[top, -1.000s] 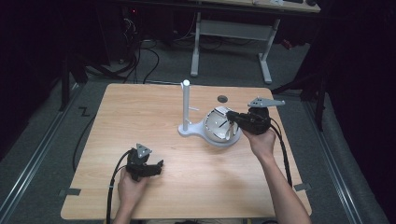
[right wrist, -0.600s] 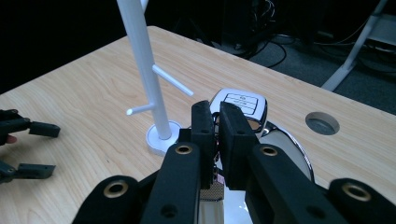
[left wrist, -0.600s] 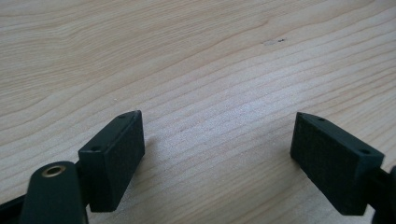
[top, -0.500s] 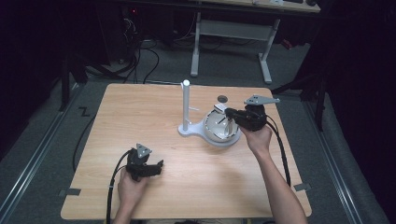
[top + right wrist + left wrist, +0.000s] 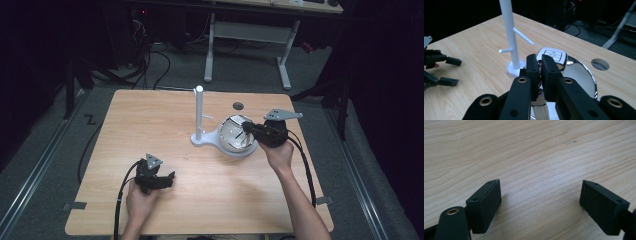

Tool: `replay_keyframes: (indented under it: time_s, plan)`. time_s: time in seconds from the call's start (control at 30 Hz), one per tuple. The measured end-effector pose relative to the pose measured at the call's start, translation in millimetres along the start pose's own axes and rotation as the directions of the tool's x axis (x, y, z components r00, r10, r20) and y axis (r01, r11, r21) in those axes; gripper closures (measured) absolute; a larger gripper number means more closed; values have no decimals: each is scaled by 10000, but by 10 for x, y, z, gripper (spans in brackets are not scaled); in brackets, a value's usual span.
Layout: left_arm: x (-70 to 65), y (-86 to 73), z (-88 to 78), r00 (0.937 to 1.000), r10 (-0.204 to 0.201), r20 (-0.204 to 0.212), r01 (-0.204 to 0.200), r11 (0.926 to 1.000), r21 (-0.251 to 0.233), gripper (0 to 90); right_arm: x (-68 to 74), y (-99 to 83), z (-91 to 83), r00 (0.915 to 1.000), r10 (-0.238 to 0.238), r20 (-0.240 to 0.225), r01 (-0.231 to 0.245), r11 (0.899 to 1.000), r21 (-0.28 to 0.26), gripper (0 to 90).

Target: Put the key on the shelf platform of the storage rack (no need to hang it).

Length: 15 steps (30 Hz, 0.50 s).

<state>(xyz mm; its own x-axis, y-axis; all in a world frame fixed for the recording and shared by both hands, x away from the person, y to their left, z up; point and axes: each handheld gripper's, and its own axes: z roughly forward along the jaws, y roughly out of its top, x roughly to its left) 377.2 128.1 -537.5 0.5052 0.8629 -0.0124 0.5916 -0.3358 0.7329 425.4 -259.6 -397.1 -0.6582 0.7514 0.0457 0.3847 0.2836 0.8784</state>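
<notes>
Right gripper view, right tool (image 5: 540, 67) clamped on watch (image 5: 552, 57) strap, above mirror dish (image 5: 584, 75), left tool (image 5: 541, 202) open.

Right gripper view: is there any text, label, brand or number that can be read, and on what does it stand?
White label with black-framed boxes, on the shiny metal piece beyond the right gripper's jaws: its print is too small and blurred to read.
Table, white stand and left gripper: no writing to be seen.
Nothing legible anywhere.
</notes>
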Motion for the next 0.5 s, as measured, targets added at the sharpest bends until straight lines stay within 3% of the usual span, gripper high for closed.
replay_keyframes:
  time_s: [0.3,0.5]
  plan:
    - [0,0,0,10000,1,0,-1,10000,-1,181,27,1,24,9994,46,-339,-42,9999,134,856]
    - [0,0,0,10000,-2,1,2,10000,-2,181,28,29,44,9997,-86,-225,89,9999,104,857]
